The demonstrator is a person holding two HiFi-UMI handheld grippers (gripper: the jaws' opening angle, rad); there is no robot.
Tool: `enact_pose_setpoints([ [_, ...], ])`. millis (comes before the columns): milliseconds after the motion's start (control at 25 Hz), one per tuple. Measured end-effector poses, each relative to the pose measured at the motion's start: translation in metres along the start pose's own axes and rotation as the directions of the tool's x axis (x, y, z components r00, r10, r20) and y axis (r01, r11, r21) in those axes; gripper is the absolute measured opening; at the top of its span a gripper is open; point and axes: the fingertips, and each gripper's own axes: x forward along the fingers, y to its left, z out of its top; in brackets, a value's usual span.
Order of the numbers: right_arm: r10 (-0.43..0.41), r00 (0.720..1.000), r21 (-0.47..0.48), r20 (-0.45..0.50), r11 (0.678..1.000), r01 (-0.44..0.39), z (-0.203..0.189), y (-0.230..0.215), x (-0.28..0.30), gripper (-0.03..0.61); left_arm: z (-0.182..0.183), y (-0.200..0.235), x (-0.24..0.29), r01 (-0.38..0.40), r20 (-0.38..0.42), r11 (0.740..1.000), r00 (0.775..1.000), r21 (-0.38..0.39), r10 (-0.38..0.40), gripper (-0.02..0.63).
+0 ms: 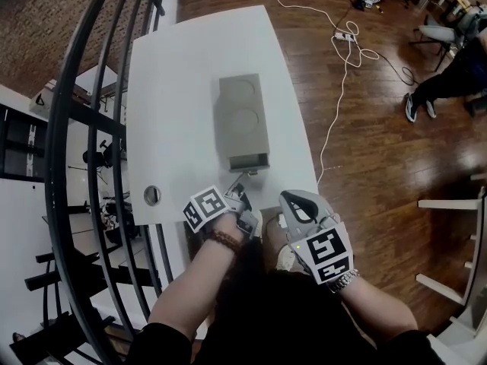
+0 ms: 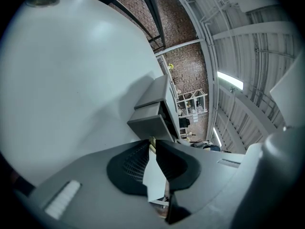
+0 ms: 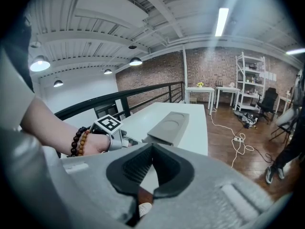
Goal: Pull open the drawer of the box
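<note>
A grey box point(image 1: 243, 116) with two round recesses in its top lies on the white table point(image 1: 175, 90). Its drawer point(image 1: 249, 160) stands a little way out of the near end. My left gripper point(image 1: 242, 190) sits just in front of the drawer, shut on a thin pull tab that leads to it. In the left gripper view the drawer front point(image 2: 147, 125) is right beyond the tips of the left gripper point(image 2: 152, 141), where a yellowish bit shows. My right gripper point(image 1: 285, 201) hangs off the table's near edge, shut, nothing in it; its view shows the box point(image 3: 167, 125).
A round cable hole point(image 1: 152, 196) sits near the table's near left corner. A black railing point(image 1: 76, 128) curves along the left. A white cable point(image 1: 342, 74) runs over the wood floor on the right. A seated person's legs point(image 1: 445, 86) are at the far right.
</note>
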Motion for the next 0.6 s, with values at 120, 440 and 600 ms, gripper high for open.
enact_pose_setpoints([
  [120,0.001,1.000,-0.005,0.005,1.000,-0.001,0.000,0.002,-0.003,-0.008,-0.004,0.003,-0.003,-0.002,0.000,1.000,1.000,0.002,0.002,0.060],
  [440,0.005,1.000,-0.018,0.013,1.000,-0.004,0.002,0.007,-0.009,-0.008,-0.014,0.007,-0.014,-0.010,-0.002,1.000,1.000,-0.001,0.010,0.060],
  [600,0.005,1.000,-0.022,0.018,1.000,-0.004,0.001,0.008,-0.014,-0.008,-0.020,0.009,-0.018,-0.012,0.002,1.000,1.000,0.000,0.012,0.060],
])
